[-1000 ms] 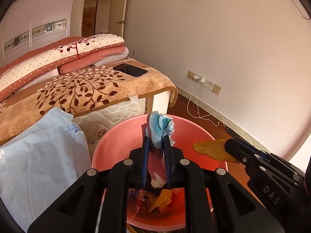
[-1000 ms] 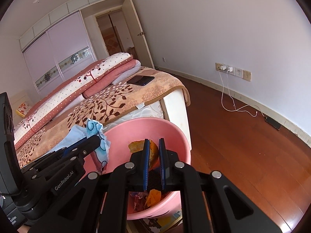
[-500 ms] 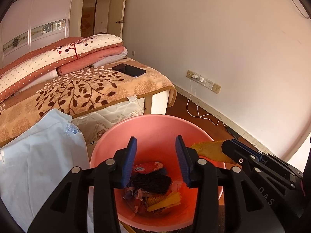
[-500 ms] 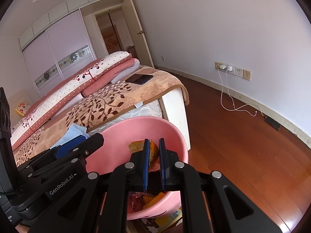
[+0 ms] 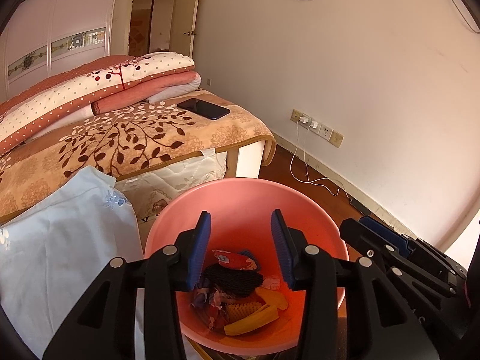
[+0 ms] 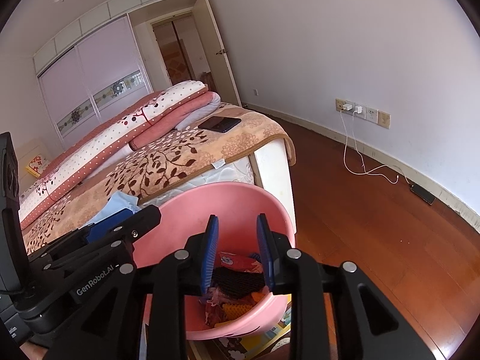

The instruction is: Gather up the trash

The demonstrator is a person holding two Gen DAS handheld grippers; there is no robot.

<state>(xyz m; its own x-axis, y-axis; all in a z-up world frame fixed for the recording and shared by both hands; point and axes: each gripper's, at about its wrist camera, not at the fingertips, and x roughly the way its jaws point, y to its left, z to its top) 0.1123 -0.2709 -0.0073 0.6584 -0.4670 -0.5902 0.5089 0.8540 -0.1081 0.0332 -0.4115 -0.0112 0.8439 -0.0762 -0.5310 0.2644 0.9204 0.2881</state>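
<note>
Fingers of the left gripper point(image 5: 241, 249) stand wide apart with nothing between the blue pads point(image 5: 199, 250); those of the right gripper point(image 6: 237, 253) are opening, and nothing is caught between them either. Both point down and forward into the same pink basin point(image 5: 246, 192), which sits just below and ahead of the fingertips — the left gripper over its near-left rim, the right over its near-right rim, the two tools side by side.

What matters for a coming move is that the collected trash point(image 5: 240, 294) lies straight down past the fingertips on the basin floor, about equally close to either hand; by my reading no piece is left in a grip, so the drop looks finished and the next reach would have to turn away from the basin.

That heap is loose and mixed: a black mesh pad point(image 5: 232, 276) on top, a red printed wrapper point(image 5: 232, 259) beyond it, yellow-orange peel point(image 5: 255, 318) nearer the fingers with its long axis running across them — plus crumpled scraps at the left side. It looks light and soft.
</note>
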